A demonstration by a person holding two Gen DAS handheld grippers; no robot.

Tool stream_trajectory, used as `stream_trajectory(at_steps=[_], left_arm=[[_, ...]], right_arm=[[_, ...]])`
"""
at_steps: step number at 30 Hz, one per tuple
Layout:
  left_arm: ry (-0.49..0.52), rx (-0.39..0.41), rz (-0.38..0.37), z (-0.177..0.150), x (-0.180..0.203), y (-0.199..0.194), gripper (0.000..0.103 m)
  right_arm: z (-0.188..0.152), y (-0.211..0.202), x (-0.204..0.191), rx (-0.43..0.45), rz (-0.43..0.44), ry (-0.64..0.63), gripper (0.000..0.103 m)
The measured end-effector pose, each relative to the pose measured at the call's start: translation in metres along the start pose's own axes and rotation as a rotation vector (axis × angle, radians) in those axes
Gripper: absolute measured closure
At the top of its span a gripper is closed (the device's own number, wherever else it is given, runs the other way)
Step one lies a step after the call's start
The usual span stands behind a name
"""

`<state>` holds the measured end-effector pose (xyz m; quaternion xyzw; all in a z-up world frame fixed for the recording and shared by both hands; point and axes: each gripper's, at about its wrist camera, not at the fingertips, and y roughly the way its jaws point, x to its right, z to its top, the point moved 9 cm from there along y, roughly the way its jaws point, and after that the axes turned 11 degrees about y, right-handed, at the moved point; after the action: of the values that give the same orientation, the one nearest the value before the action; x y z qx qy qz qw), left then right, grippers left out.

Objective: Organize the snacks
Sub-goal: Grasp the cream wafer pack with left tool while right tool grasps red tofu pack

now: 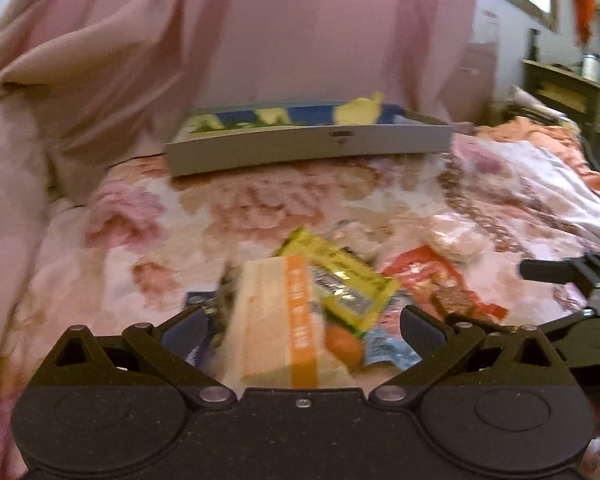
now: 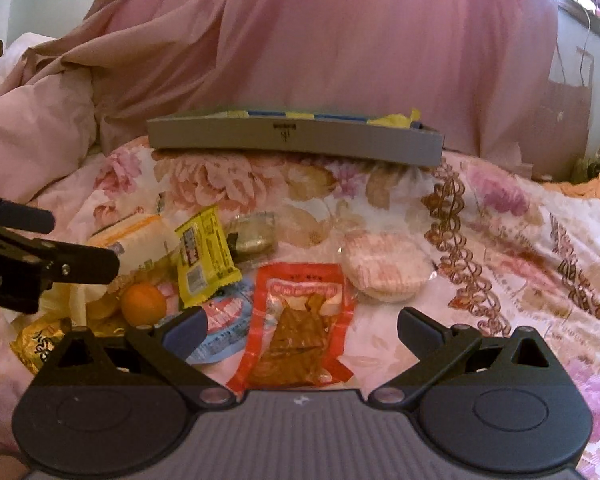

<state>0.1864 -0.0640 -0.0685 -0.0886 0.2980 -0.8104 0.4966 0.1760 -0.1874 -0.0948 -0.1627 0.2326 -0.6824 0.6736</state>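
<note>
A pile of snacks lies on a floral bedspread (image 2: 500, 240). My left gripper (image 1: 302, 326) is open, its jaws on either side of a cream and orange packet (image 1: 278, 320); it is not closed on it. A yellow packet (image 1: 340, 276) and a small orange fruit (image 1: 342, 344) lie beside that packet. My right gripper (image 2: 302, 328) is open and empty above a red packet of brown dried food (image 2: 296, 324). A round pink cracker pack (image 2: 384, 268), a blue packet (image 2: 224, 328) and the yellow packet (image 2: 204, 256) lie nearby. A grey tray (image 2: 296, 142) holding some snacks sits farther back.
A pink curtain (image 2: 340, 40) and pink bedding (image 2: 32, 128) rise behind the tray. The left gripper shows at the left of the right wrist view (image 2: 40, 256). A gold packet (image 2: 40, 344) lies at the near left. A wooden shelf (image 1: 572, 88) stands at far right.
</note>
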Motion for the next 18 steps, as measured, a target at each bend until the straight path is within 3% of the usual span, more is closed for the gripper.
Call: stream_trajectory(at_steps=[6,11,18], left_arm=[[0.004,-0.02,-0.127,0.007,0.007,0.018,0.001],[-0.018,-0.115,-0.087,0.004,-0.004,0.036,0.003],[-0.153,-0.195,-0.14,-0.013,-0.019,0.047,0.01]], right_arm=[[-0.003,0.012,-0.002,-0.037,0.027,0.006,0.0],[-0.006,0.026,-0.005,-0.068,-0.011,-0.045,0.0],[-0.013,0.028,-0.003,-0.094,-0.018,-0.025,0.001]])
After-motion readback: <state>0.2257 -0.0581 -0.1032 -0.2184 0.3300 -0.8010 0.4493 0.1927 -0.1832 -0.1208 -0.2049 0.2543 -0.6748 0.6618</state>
